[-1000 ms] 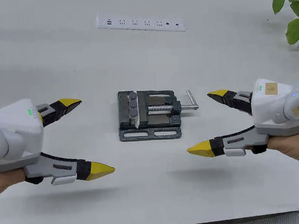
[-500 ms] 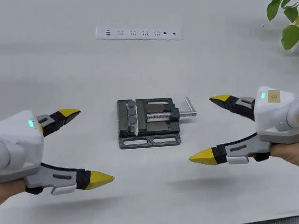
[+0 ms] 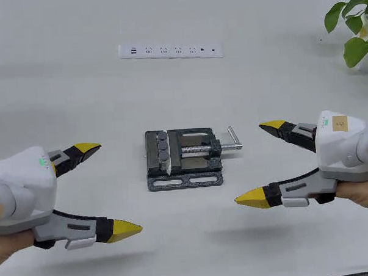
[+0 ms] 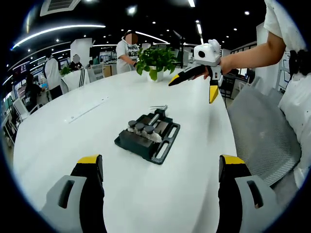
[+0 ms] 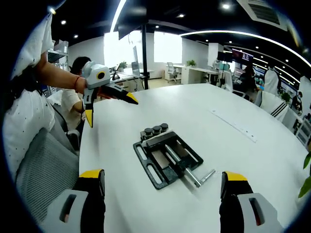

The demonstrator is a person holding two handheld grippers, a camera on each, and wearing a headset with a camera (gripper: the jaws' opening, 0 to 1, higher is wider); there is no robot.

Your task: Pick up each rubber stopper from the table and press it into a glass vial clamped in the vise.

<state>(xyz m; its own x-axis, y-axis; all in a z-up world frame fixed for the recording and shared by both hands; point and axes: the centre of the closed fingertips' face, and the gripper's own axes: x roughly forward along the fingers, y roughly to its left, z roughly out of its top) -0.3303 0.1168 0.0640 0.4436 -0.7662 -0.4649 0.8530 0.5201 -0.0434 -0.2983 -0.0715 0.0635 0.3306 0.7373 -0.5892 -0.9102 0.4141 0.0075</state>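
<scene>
- We hold the left gripper [image 3: 110,187] low over the left of the table [image 3: 78,94]. Its jaws are spread wide with nothing between them, and it is well apart from the work.
- The right gripper [image 3: 257,162] mirrors it on the other side. It too is spread and empty, with its yellow tips turned in toward the middle.
- The vise [image 3: 184,167] lies flat between the two, within reach of either side. Its crank handle [image 3: 234,139] sticks out toward the right gripper.
- The vise clamps a short row of vials [image 4: 146,133] upright, so we judge that a downward push cannot tip them.
- Dark stoppers [image 3: 163,145], three as far as we can count, sit on top of the vials. We cannot tell how deep each one is seated.
- Since these stoppers are on the vials, we judge the pressing done or nearly so, and both grippers are held clear of the glass.
- A power strip [image 3: 170,50] lies at the far side and a plant [image 3: 350,21] stands at the far right, both well away.
</scene>
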